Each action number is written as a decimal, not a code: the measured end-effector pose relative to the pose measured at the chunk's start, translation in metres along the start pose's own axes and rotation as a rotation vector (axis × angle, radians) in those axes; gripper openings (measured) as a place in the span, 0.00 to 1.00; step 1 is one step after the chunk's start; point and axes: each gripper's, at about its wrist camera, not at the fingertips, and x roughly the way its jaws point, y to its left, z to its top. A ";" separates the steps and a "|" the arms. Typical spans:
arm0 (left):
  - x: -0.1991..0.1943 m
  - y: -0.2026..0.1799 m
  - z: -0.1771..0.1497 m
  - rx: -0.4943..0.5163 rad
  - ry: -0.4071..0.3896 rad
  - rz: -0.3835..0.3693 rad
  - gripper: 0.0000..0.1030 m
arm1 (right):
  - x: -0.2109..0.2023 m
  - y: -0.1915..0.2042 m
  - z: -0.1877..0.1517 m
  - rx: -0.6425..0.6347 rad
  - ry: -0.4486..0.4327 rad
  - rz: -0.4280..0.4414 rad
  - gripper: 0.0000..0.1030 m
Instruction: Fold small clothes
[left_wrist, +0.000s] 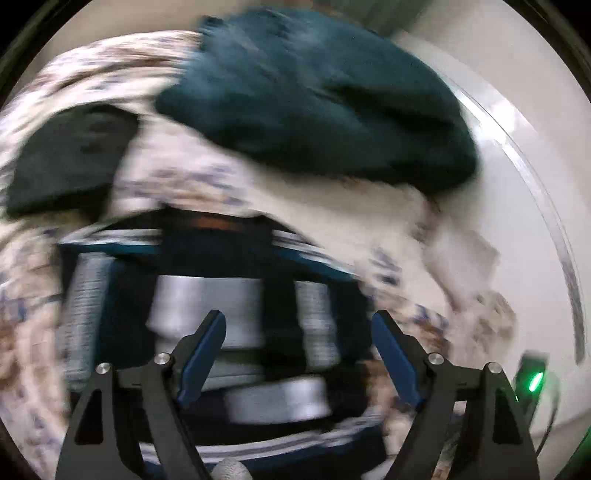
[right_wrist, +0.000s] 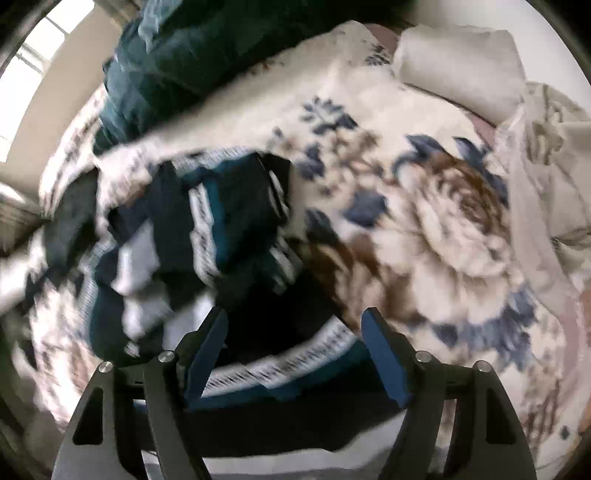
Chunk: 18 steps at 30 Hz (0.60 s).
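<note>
A navy, white and teal striped garment (left_wrist: 207, 306) lies crumpled on a floral blanket (left_wrist: 110, 74), blurred in the left wrist view. My left gripper (left_wrist: 299, 315) hangs over it, open, with nothing pinched between the blue pads. In the right wrist view the same striped garment (right_wrist: 207, 229) is bunched up at centre left, and part of it runs under my right gripper (right_wrist: 295, 312), which is open and grips nothing. A folded teal garment (left_wrist: 314, 99) rests further back on the blanket, and a dark garment (left_wrist: 66, 158) lies to its left.
The floral blanket (right_wrist: 443, 221) covers a bed. A pale pillow (right_wrist: 461, 66) and light bedding (right_wrist: 554, 166) lie at the far right. The teal garment (right_wrist: 166, 55) sits at the top left. A white surface (left_wrist: 498, 147) and a device with a green light (left_wrist: 532, 380) border the bed.
</note>
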 end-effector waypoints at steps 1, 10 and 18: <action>-0.013 0.028 -0.001 -0.035 -0.019 0.068 0.81 | 0.004 0.003 0.008 0.009 0.002 0.026 0.74; -0.006 0.211 -0.032 -0.292 0.075 0.399 0.81 | 0.087 0.018 0.065 0.123 0.033 -0.047 0.40; 0.069 0.217 -0.012 -0.190 0.163 0.438 0.81 | 0.028 0.032 0.048 0.093 -0.058 -0.143 0.07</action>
